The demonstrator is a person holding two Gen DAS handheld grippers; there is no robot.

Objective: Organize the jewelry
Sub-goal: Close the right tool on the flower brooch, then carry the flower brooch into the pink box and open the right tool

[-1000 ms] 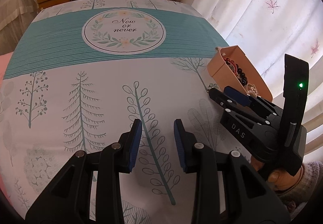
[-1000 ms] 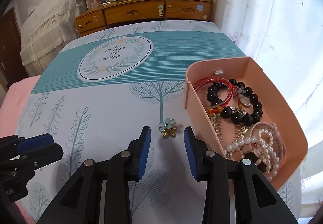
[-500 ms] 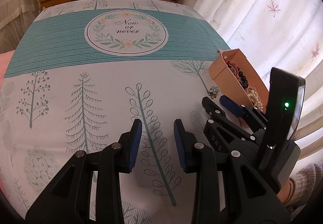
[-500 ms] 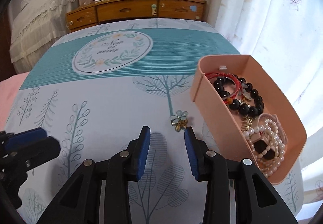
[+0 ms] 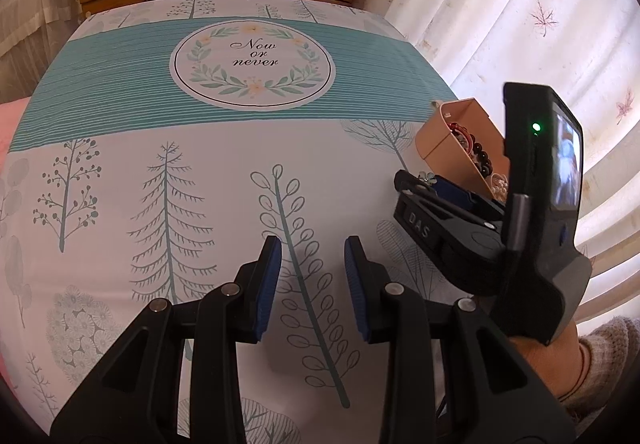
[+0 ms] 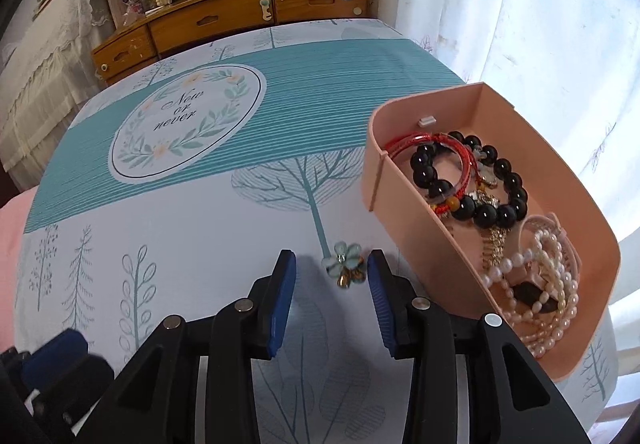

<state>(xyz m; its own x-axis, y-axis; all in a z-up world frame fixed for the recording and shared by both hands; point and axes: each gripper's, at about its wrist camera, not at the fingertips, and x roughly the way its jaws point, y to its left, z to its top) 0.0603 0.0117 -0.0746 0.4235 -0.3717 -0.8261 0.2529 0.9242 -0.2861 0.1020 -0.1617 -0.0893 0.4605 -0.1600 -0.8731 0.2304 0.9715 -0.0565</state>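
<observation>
A small pale-green flower brooch with gold trim (image 6: 345,269) lies on the printed cloth, between the tips of my open right gripper (image 6: 332,268). A pink tray (image 6: 404,196) stands just right of it, holding a black bead bracelet (image 6: 468,180), red bangles (image 6: 436,140) and pearl strands (image 6: 548,276). In the left wrist view the right gripper (image 5: 416,184) reaches toward the tray (image 5: 436,140), with the brooch (image 5: 429,176) at its tip. My left gripper (image 5: 312,276) is open and empty over the cloth.
The table carries a teal and white cloth with a "Now or never" wreath print (image 5: 252,68). A wooden chest of drawers (image 6: 240,16) stands behind the table. White curtains (image 6: 520,4) hang on the right, close to the tray.
My right gripper has moved forward, so the brooch now lies between its fingertips instead of ahead of them. The left gripper has barely moved.
</observation>
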